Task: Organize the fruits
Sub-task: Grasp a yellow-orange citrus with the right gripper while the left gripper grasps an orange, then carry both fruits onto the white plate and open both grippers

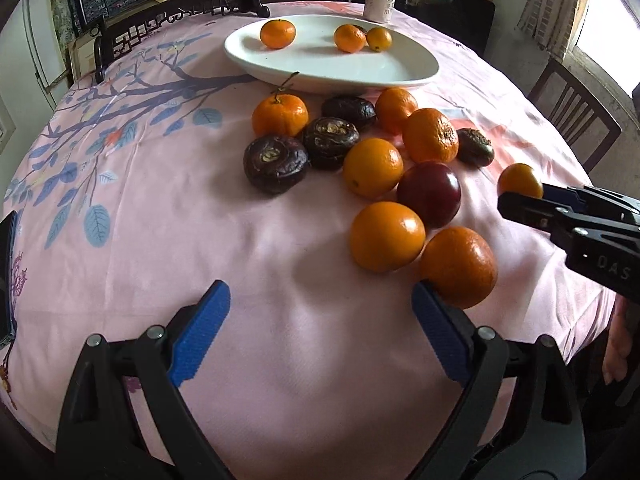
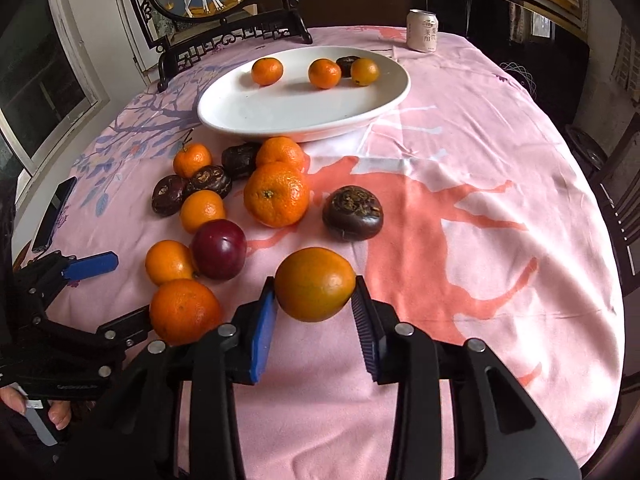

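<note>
A white oval plate [image 1: 332, 68] [image 2: 280, 112] at the table's far side holds three oranges and a dark fruit. In front of it lie several loose oranges, dark brown water chestnuts and a red plum [image 1: 430, 194] [image 2: 218, 248]. My right gripper [image 2: 314, 300] is shut on a greenish orange [image 2: 315, 284] [image 1: 520, 182], held above the cloth. My left gripper [image 1: 320, 328] is open and empty, its right finger beside a large orange [image 1: 458, 266] [image 2: 184, 310].
A pink patterned tablecloth [image 1: 160, 208] covers the table. A drink can [image 1: 379, 4] [image 2: 422, 31] stands behind the plate. A dark framed picture stand [image 2: 224, 12] is at the back left. A phone [image 2: 54, 214] lies near the left edge. Chairs stand on the right.
</note>
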